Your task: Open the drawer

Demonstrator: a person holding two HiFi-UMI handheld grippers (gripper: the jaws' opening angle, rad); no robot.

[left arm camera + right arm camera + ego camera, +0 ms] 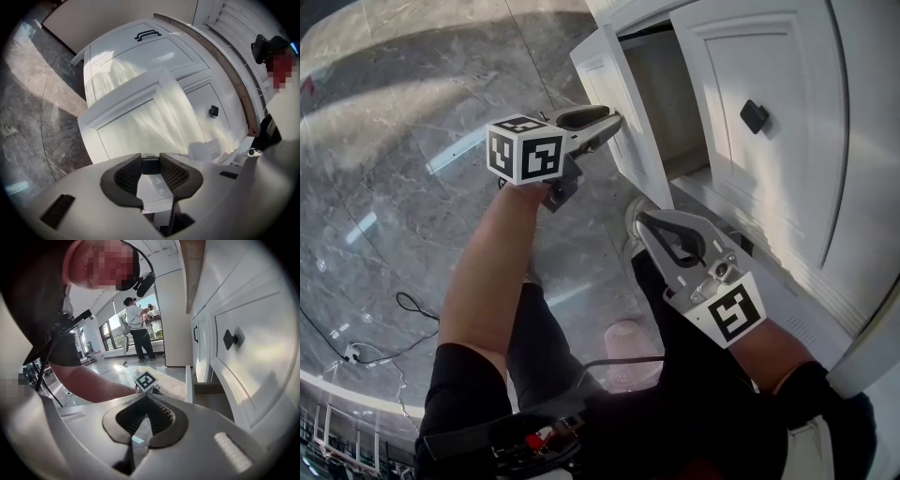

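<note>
Left hand-held gripper point(613, 122) is clamped on the small black knob point(151, 165) of the white panelled drawer point(602, 80). The drawer is right at its jaw tips, pulled out of the white cabinet point(787, 141). Right hand-held gripper point(641, 216) hangs jaws together and empty, beside the cabinet front.

Jaws of the left gripper point(151, 158) hide most of the knob point(150, 166).

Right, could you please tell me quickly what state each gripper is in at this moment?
Left gripper: closed on the drawer knob.
Right gripper: closed, holding nothing.
</note>
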